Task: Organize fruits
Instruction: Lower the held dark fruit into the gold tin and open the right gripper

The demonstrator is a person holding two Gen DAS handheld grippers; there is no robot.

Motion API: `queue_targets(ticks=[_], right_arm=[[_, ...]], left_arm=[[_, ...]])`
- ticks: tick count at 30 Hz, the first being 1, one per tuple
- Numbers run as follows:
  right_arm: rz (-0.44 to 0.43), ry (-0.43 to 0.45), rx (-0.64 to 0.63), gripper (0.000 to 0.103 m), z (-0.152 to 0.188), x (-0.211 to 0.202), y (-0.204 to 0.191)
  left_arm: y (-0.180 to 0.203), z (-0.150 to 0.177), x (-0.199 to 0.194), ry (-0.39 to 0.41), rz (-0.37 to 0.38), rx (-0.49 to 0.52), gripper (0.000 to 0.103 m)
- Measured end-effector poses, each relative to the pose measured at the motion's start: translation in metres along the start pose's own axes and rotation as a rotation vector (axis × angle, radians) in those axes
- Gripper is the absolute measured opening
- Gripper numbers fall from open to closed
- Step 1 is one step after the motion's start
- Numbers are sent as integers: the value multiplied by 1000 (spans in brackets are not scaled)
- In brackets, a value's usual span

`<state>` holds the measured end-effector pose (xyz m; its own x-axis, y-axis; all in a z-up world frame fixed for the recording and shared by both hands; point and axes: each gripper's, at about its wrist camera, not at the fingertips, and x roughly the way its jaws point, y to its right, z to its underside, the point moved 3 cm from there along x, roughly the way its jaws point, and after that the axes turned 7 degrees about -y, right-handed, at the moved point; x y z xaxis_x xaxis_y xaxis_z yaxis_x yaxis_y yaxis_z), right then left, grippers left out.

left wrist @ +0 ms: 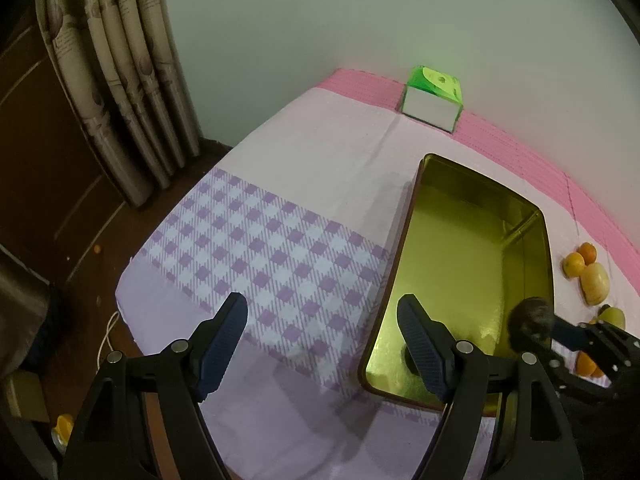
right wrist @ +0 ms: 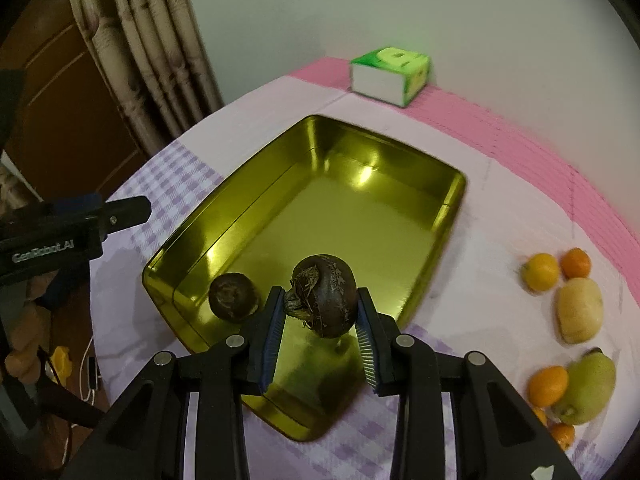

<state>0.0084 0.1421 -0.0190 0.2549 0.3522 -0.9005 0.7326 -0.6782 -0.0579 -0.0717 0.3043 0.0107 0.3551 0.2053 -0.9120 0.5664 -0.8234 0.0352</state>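
Pinched between the right gripper's (right wrist: pixel 322 312) ribbed pads is a dark brown fruit (right wrist: pixel 326 294) with dry fibres at its stem, held over the near end of the gold tin (right wrist: pixel 420 216). One pad presses each side of it, so the grip looks firm. A second dark fruit (right wrist: pixel 233 297) already lies inside the tin near the front left corner. The left gripper (left wrist: pixel 322 340) holds nothing; its fingers are spread wide, one over the checked cloth (left wrist: pixel 256 248) and one over the tin's rim. Sorting seems barely begun: one fruit is in and one is on its way. Well apart on the cloth to the right wait several oranges (right wrist: pixel 540 271), a pale yellow fruit (right wrist: pixel 580 308) and a green pear (right wrist: pixel 588 388).
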Motion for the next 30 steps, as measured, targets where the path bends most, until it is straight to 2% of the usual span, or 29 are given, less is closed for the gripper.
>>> queue_targets(ticks=[6, 16, 30], right_arm=[[2, -48, -37, 32, -1, 21, -12], [15, -83, -36, 32, -1, 37, -10], [14, -97, -31, 34, 2, 46, -13]], left_arm=[[1, 1, 2, -6, 4, -1, 78], [0, 0, 7, -22, 15, -11, 78], [4, 3, 8, -32, 18, 1, 78]])
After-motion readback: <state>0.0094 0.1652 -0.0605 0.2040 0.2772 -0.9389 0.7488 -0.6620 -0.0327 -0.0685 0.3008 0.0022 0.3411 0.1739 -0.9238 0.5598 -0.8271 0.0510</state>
